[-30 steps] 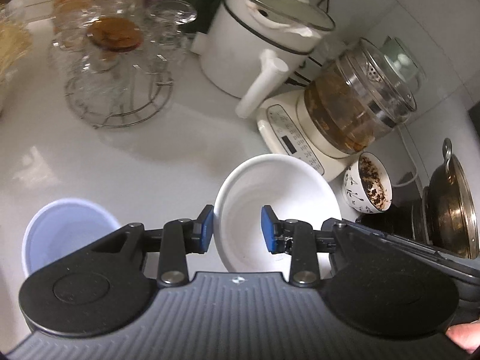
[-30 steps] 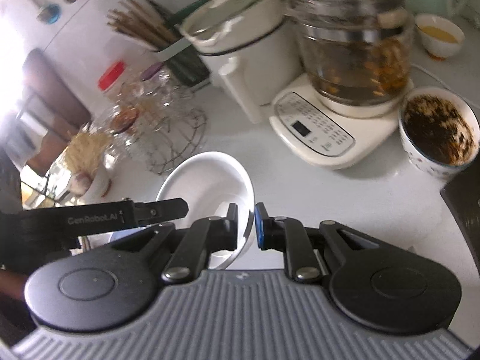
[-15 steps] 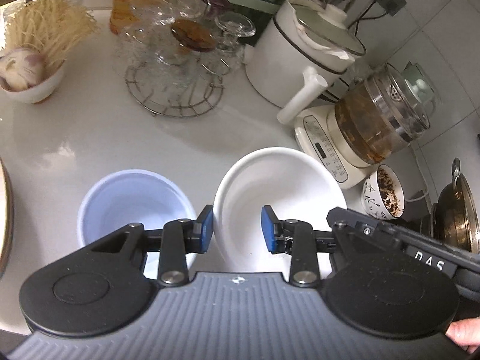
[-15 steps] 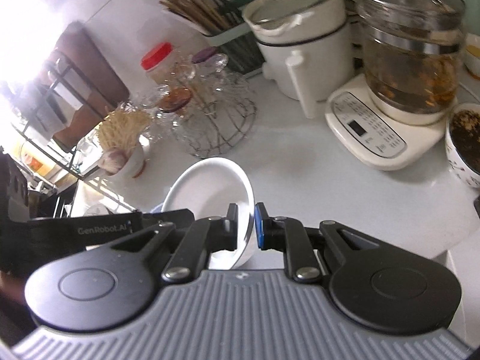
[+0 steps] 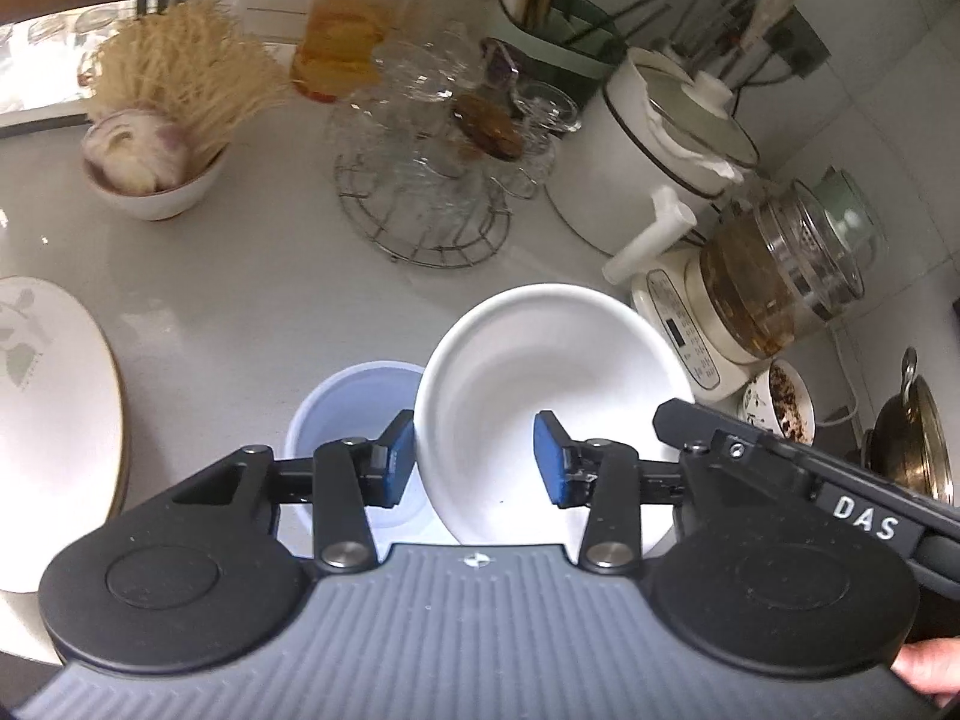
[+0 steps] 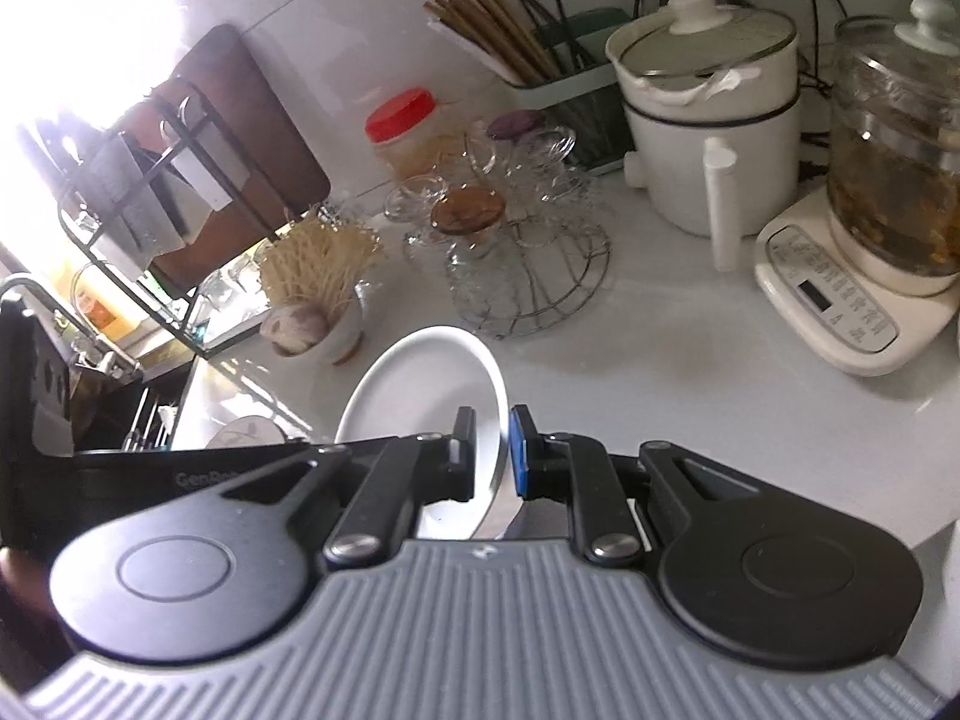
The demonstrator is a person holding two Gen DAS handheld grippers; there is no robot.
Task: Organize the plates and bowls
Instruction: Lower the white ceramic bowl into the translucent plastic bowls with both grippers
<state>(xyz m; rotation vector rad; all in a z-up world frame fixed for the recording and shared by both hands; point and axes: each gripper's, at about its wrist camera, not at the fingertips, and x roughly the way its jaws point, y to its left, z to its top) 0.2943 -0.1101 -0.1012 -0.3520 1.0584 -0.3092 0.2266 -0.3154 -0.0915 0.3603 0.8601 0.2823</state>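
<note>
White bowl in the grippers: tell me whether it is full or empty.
Empty: the white bowl shows a bare white inside in the left wrist view.

Left view dimly lit; right view overexposed at upper left, glare on the tabletop (image 6: 690,372); edges fisheye-distorted.

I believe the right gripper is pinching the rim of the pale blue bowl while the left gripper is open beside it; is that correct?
Not quite: the right gripper pinches the white bowl, as the right wrist view shows. The pale blue bowl sits beside it, and the left gripper is open.
</note>
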